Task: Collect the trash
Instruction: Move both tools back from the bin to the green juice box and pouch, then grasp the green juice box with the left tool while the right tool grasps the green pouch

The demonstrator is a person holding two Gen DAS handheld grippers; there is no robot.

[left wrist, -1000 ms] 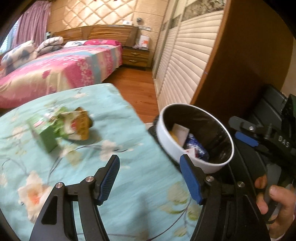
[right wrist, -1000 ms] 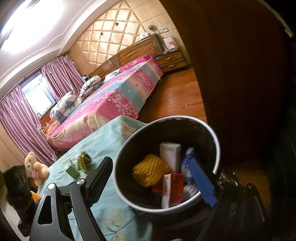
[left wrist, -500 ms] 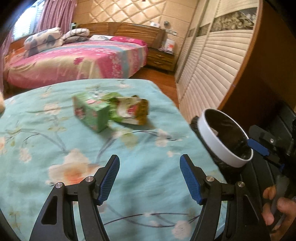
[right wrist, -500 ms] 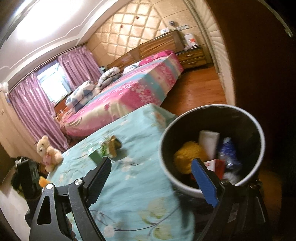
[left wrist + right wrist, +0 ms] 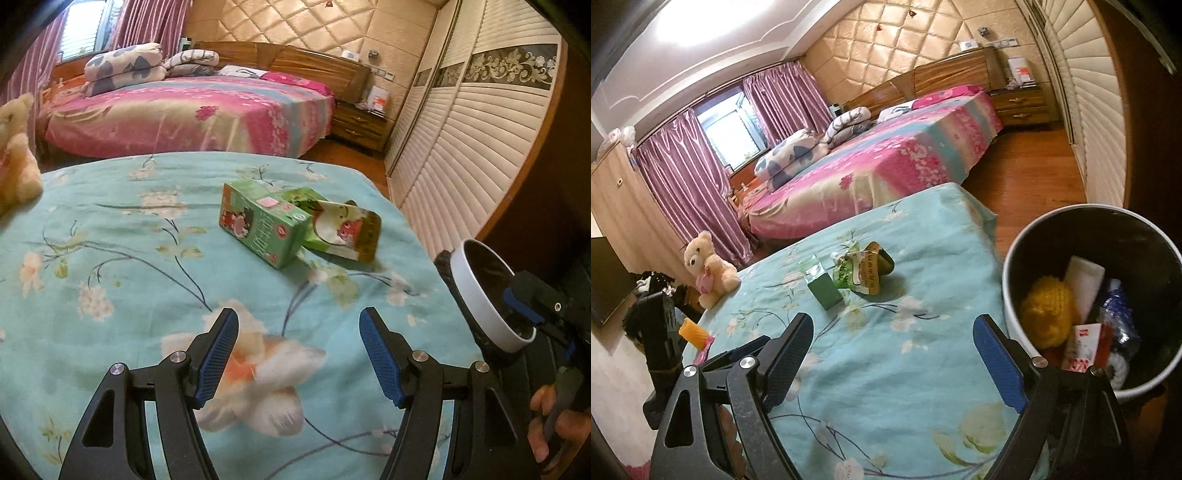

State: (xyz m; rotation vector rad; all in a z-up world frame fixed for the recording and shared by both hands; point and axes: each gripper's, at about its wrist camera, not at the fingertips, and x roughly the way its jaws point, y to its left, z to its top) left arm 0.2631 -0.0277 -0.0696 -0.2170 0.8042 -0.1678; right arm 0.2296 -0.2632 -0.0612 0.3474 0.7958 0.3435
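A: What did the nearest part of the scene show?

B: The left gripper (image 5: 299, 354) hung over the teal floral cloth (image 5: 122, 295), its blue-padded fingers spread wide with nothing between them. The right gripper (image 5: 892, 354) was likewise spread and empty, above the same cloth near its edge.

A: And the bin?

B: A white-rimmed trash bin (image 5: 1008, 288) with a black liner stood just beside the cloth's right edge. It held a yellow knitted lump (image 5: 1047, 314), a white block (image 5: 1084, 280), a red-and-white packet (image 5: 1084, 349) and a blue wrapper (image 5: 1117, 306). In the left wrist view the bin (image 5: 476, 299) showed at the far right, with one blue pad of the right gripper over its rim.

A: Where was the trash that lay out?

B: Farther along the cloth, toward the middle, a green carton (image 5: 262, 225) lay on its side, touching a crumpled snack pouch (image 5: 345, 232) on its right. Both were well apart from the two grippers.

A: Beyond that?

B: A cream teddy bear (image 5: 705, 269) sat at the cloth's left edge, with an orange object (image 5: 692, 332) nearer the corner. Behind came a bed with a pink floral cover (image 5: 192, 118), folded quilts (image 5: 125, 70), purple curtains (image 5: 676, 177), and a louvred wardrobe (image 5: 461, 158) on the right.
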